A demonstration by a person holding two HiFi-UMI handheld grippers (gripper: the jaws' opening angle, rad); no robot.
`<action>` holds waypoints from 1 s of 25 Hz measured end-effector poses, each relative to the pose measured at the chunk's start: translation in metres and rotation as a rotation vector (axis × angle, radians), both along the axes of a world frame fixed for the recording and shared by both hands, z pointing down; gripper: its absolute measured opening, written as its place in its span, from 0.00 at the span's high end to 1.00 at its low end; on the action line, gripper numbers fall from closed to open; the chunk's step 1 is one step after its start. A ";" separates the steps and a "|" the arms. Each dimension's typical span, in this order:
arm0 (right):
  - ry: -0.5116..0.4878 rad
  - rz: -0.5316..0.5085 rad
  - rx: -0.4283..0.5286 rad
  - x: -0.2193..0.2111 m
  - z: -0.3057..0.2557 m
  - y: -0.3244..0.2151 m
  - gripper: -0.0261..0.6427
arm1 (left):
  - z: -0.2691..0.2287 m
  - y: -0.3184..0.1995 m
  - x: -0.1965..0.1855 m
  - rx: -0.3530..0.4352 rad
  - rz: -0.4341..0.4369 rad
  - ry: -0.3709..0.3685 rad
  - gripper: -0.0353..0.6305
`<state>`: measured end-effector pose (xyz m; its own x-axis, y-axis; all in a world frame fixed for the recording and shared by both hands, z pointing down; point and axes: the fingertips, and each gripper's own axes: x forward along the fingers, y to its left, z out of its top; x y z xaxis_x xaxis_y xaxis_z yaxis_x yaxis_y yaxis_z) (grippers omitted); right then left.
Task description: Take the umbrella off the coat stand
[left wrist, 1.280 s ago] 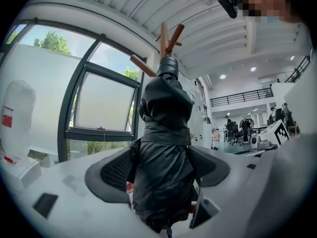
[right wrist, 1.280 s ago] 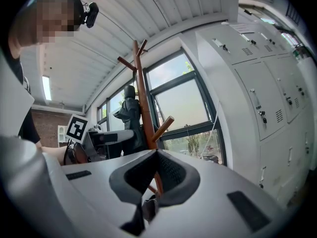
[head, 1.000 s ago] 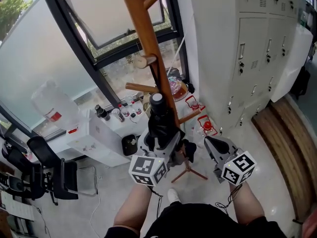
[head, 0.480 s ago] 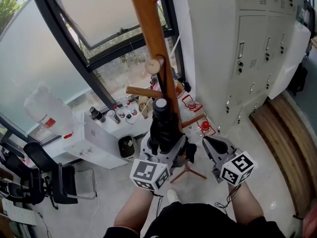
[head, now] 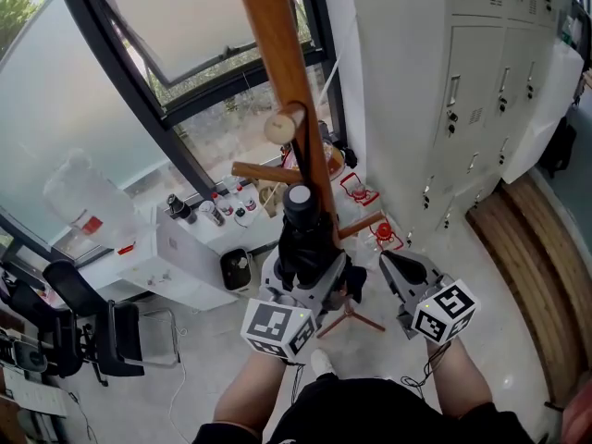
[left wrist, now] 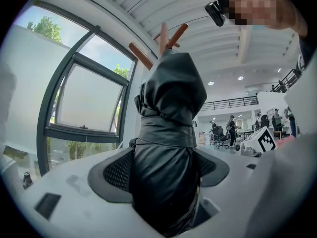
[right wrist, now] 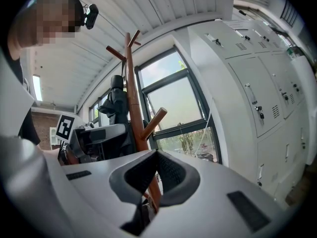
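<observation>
- Head view: left gripper (head: 303, 274) is clamped on the folded black umbrella (head: 298, 234). The umbrella stands upright, right against the pole of the wooden coat stand (head: 282, 63), with its cap just under a side peg.
- Head view: right gripper (head: 400, 266) hangs beside the left one, to the right of the pole and near the lockers (head: 481, 91). It touches nothing.
- Head view: I can't see what hooks the umbrella to the stand. My call is to lift it straight up along the pole first, then pull it toward the body, clear of the pegs.
- Left gripper view: the jaws squeeze the umbrella (left wrist: 168, 133) below its strap, and fabric fills the whole gap of the left gripper (left wrist: 166, 171). The grip looks firm, so no regrasp is needed. Stand pegs (left wrist: 166, 36) show above, so watch for a snag there.
- Right gripper view: right gripper (right wrist: 154, 175) has its pads together with nothing between them. The coat stand (right wrist: 131, 83) and umbrella (right wrist: 116, 100) are beyond it. It could steady the pole if the stand tips.
- Versus one second ago: same clamp on the umbrella, same idle right gripper. The umbrella is still against the pole, with no clear lift. Only the head camera has shifted a bit.
</observation>
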<state>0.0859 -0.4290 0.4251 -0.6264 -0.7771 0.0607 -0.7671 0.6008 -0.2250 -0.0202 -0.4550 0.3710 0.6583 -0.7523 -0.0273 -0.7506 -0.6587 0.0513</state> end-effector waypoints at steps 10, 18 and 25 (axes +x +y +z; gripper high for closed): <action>-0.003 -0.015 0.009 -0.003 -0.005 0.009 0.88 | 0.002 0.009 -0.015 -0.016 -0.049 -0.012 0.46; -0.002 -0.020 0.021 -0.007 -0.010 0.019 0.88 | -0.013 0.017 -0.019 0.015 -0.064 -0.010 0.48; -0.007 -0.009 0.031 0.002 -0.013 0.024 0.88 | -0.024 0.021 -0.019 0.021 -0.075 -0.001 0.49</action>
